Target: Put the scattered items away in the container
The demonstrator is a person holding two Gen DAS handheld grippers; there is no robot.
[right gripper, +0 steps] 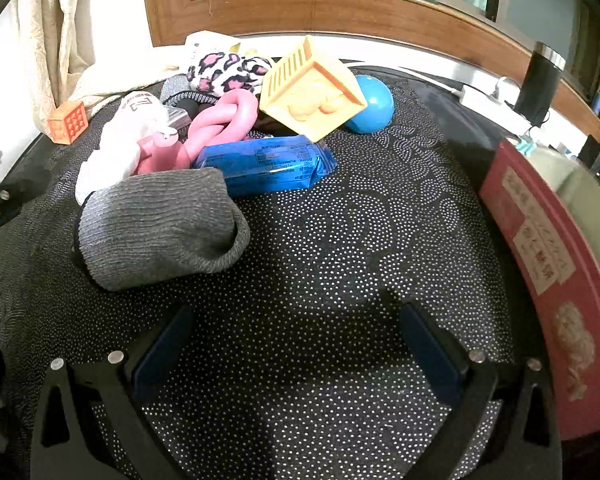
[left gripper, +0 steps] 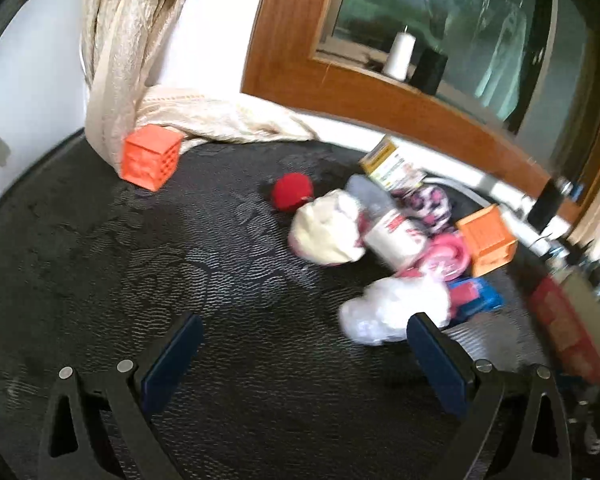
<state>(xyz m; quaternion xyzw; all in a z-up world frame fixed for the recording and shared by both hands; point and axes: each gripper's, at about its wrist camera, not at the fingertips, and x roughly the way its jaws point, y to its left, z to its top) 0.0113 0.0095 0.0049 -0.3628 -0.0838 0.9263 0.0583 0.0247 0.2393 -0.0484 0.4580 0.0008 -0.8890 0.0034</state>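
Your left gripper hangs above the dark patterned mat, jaws spread wide with nothing between them. Ahead and to its right sits the heap: a crumpled white bag just beyond the right finger, a cream cloth bundle, a white cup-like container lying on its side, and a red ball a little apart at the heap's far left. An orange block stands well apart near the curtain; a second orange cube rests at the heap's right edge. This view is blurred, so the pink and blue things behind the bag are hard to name.

Your right gripper is also released, fingers wide over bare mat. Just ahead on its left lies a grey sock, long axis running left to right, open cuff pointing right. Behind it, touching, a blue packet lies lengthwise, also left to right, its crimped end toward the right. A pink twisted tube runs diagonally back from the packet. A yellow cube sits tilted on one edge, leaning against a blue ball. A leopard-print fabric lies at the back. The red container stands at the right edge, well apart from the pile.
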